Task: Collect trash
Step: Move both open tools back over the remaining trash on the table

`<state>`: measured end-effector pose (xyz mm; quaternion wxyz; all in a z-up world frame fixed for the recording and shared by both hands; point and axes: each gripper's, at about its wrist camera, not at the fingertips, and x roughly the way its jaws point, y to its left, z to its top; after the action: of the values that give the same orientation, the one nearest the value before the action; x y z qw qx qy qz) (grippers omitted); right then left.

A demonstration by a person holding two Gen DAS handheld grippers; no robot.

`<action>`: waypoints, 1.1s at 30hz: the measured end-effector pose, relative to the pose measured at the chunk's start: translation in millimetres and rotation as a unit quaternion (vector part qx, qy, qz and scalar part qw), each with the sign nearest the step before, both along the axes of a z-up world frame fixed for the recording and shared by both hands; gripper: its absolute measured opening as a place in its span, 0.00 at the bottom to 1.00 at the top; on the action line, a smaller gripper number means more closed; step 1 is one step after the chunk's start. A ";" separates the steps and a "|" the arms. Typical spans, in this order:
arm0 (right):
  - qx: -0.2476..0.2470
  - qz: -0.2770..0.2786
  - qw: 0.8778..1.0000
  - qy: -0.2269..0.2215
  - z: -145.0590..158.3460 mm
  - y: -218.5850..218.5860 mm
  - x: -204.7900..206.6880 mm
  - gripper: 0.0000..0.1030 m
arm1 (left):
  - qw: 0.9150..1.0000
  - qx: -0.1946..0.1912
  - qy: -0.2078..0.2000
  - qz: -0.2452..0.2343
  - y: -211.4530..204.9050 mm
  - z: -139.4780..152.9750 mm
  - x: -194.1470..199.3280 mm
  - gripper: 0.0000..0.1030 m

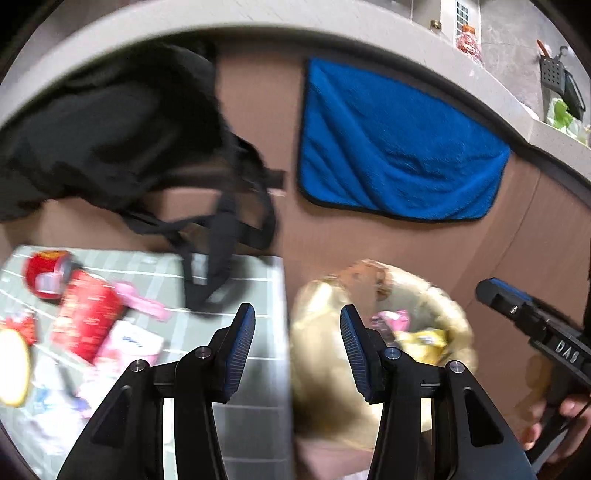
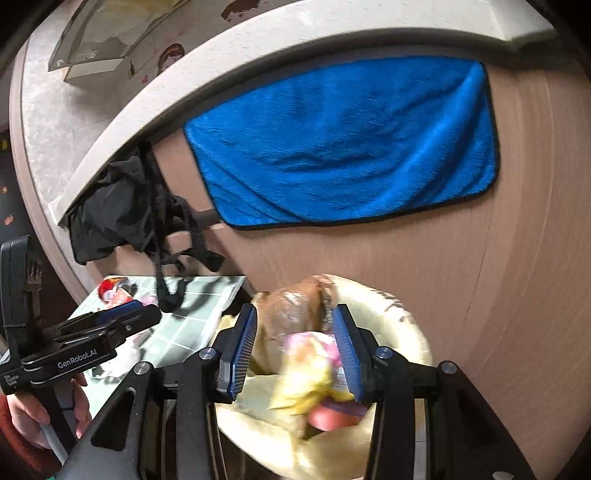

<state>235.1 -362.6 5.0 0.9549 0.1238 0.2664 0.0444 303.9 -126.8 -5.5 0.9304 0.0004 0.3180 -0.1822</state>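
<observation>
The bin with a yellowish bag liner stands on the floor against a brown cabinet. My right gripper hangs open right above the bin. A blurred pink and yellow wrapper lies loose between and below its fingers, and the pads do not press on it. My left gripper is open and holds nothing, over the edge of a green checked mat. On the mat lie a red can, a red packet and pink and white wrappers. Each gripper shows in the other's view: right gripper, left gripper.
A blue towel hangs on the cabinet front behind the bin. A black bag with dangling straps hangs over the mat from the grey counter edge. A person's hand holds the left gripper's handle.
</observation>
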 end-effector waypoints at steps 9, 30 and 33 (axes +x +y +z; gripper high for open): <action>-0.040 0.067 0.997 -0.016 21.4 83.0 5.9 0.40 | 0.996 0.028 -0.051 0.065 78.5 22.6 -33.2 0.48; -0.102 0.221 0.970 -0.009 33.3 284.3 21.7 0.40 | 0.976 -0.110 0.015 0.188 356.0 -17.9 -50.1 0.48; -0.111 0.229 0.967 -0.004 25.9 292.4 25.0 0.40 | 0.975 -0.123 0.026 0.182 368.1 -30.4 -44.2 0.49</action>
<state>260.1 -70.2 30.9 0.9279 -0.0471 0.2872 0.2330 259.6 241.3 -35.9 0.9323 -0.1761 0.3122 -0.0476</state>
